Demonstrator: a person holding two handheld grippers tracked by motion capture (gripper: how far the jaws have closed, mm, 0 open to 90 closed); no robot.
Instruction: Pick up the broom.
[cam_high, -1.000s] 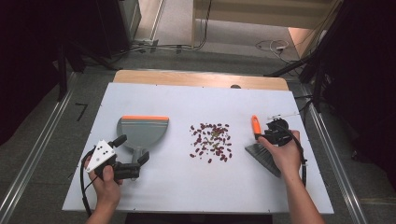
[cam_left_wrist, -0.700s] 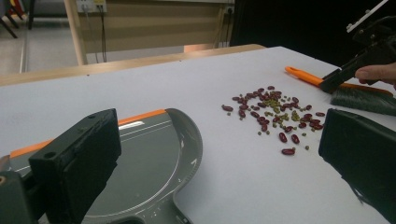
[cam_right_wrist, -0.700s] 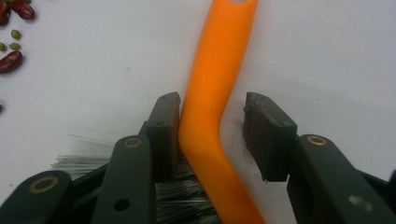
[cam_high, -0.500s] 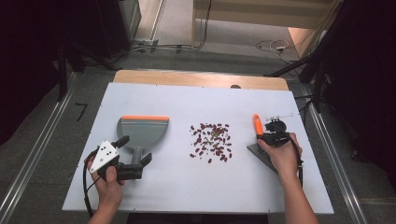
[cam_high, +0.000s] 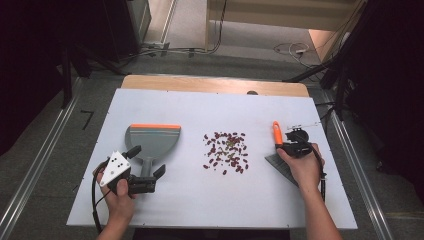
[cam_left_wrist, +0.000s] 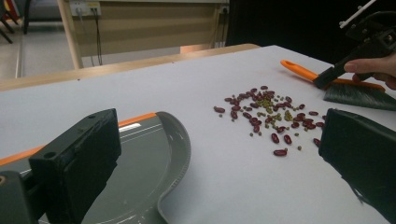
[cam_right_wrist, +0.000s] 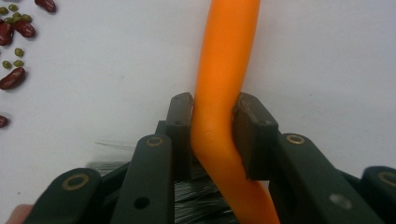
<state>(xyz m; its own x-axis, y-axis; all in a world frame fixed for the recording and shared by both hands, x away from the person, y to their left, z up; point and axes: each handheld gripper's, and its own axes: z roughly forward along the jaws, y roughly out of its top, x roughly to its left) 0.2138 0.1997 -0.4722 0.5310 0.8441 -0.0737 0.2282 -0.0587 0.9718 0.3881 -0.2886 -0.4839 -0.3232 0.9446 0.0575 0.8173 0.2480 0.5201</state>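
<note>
Left gripper (cam_high: 148, 176): black body, two black block-shaped jaws with flat inner faces. Grey three-cornered plate on top with small dark dots. Black cable loops from its rear beside the left hand (cam_high: 117, 197).

Left gripper view: its own jaws look matte black and moulded, with small round holes in the near one's upper edge.

Right gripper (cam_high: 291, 146): black, compact, with a thin pale rod sticking out sideways on top. Black cable trails back along the right hand (cam_high: 301, 167).

Right gripper view: black linkage arms with brass-coloured pivot rivets and plain round holes; dark rectangular pads (cam_right_wrist: 180, 126) at the tips.

Forearms bare, no sleeves in sight.
</note>
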